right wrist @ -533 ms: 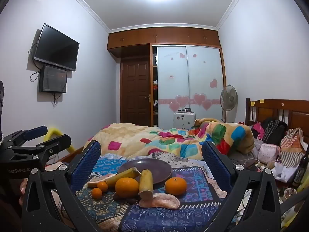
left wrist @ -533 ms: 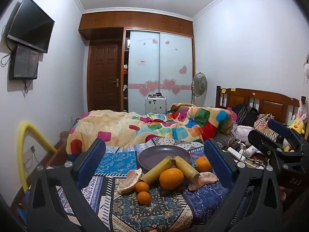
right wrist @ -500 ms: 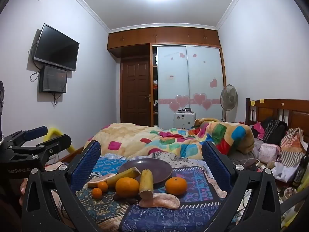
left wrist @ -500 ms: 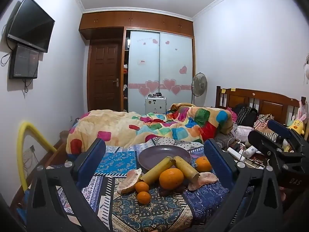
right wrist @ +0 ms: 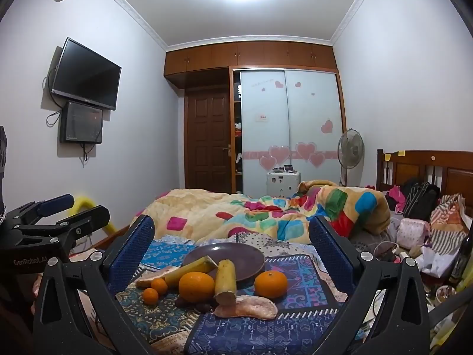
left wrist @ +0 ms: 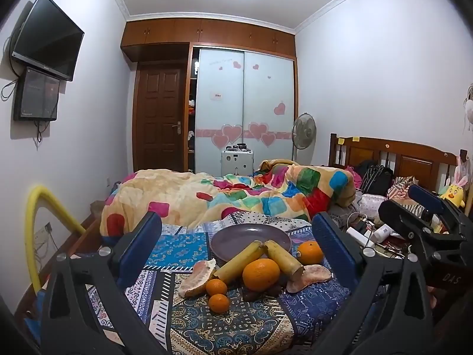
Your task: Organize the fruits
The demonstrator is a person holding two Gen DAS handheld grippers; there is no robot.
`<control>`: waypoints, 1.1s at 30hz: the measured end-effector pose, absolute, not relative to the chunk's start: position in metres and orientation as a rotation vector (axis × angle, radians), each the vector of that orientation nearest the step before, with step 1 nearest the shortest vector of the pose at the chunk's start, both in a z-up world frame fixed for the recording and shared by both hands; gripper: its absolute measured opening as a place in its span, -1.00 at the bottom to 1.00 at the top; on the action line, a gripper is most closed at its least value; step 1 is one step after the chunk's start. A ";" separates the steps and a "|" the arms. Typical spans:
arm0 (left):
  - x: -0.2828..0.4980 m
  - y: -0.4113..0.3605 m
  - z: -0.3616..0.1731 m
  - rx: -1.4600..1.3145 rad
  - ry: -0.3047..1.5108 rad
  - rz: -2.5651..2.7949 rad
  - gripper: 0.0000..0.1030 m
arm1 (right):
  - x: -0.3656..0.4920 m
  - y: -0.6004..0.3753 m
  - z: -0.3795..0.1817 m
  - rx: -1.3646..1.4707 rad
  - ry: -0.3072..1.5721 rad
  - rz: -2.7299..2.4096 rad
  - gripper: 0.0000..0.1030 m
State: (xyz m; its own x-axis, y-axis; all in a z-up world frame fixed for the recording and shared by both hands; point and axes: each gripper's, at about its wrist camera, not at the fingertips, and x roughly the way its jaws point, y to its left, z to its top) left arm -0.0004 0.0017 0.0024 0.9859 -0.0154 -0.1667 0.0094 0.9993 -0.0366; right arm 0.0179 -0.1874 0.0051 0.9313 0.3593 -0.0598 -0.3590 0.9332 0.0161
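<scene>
A patterned cloth [left wrist: 189, 248] covers the bed, with a purple plate [left wrist: 236, 238] resting on it. Just in front of the plate lie 2 yellow stalks [left wrist: 239, 261], 2 large oranges [left wrist: 261, 274], 2 pomelo pieces [left wrist: 195, 278] and 2 small tangerines [left wrist: 216, 287]. The left gripper [left wrist: 236, 236] and right gripper [right wrist: 232, 233] hover apart from the fruit, jaws spread wide, holding nothing.

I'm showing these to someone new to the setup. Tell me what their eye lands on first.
First the fruit pile on the patterned cloth: a big orange in front of two yellow stalks, small oranges to its left, and a purple plate with nothing on it behind. Next, the open left gripper and right gripper framing the pile from both sides. Behind lies a bright patchwork blanket.
</scene>
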 end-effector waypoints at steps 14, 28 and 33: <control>-0.003 0.002 0.006 -0.031 0.156 -0.015 1.00 | 0.016 -0.190 0.006 0.013 0.059 0.370 1.00; -0.004 0.001 0.008 -0.029 0.156 -0.019 1.00 | 0.012 -0.186 0.010 0.015 0.056 0.369 1.00; -0.005 0.000 0.007 -0.029 0.156 -0.018 1.00 | 0.012 -0.187 0.009 0.017 0.055 0.370 1.00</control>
